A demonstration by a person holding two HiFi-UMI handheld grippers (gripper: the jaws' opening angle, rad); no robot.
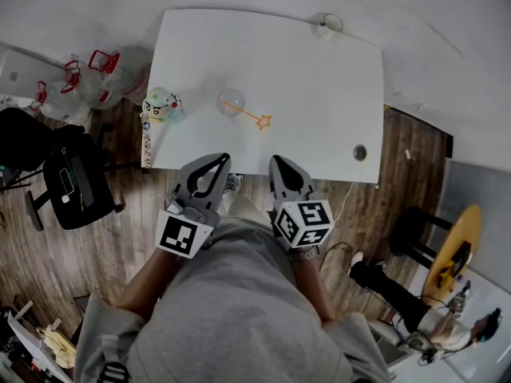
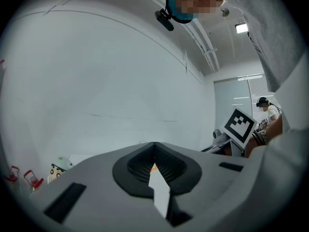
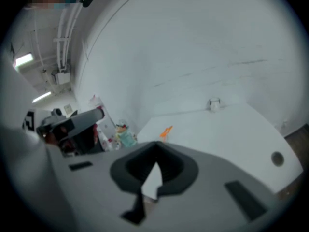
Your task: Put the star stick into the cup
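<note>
A clear cup [image 1: 230,102] stands on the white table [image 1: 319,78], left of its middle. The orange star stick [image 1: 259,120] reaches from the cup toward the front right, its star end on the tabletop; whether its other end is inside the cup I cannot tell. Both grippers are held close to the person's body at the table's front edge, well short of the cup. My left gripper [image 1: 217,159] [image 2: 154,145] is shut with nothing in it. My right gripper [image 1: 279,163] [image 3: 157,145] is shut and empty too; the star stick [image 3: 165,132] shows beyond its tip.
A cartoon toy figure [image 1: 162,104] [image 2: 59,167] [image 3: 124,135] stands at the table's left edge. A small glass jar [image 1: 326,24] [image 3: 214,103] sits at the far edge, a cable hole [image 1: 360,152] at the front right. A black chair [image 1: 72,182] is on the floor to the left.
</note>
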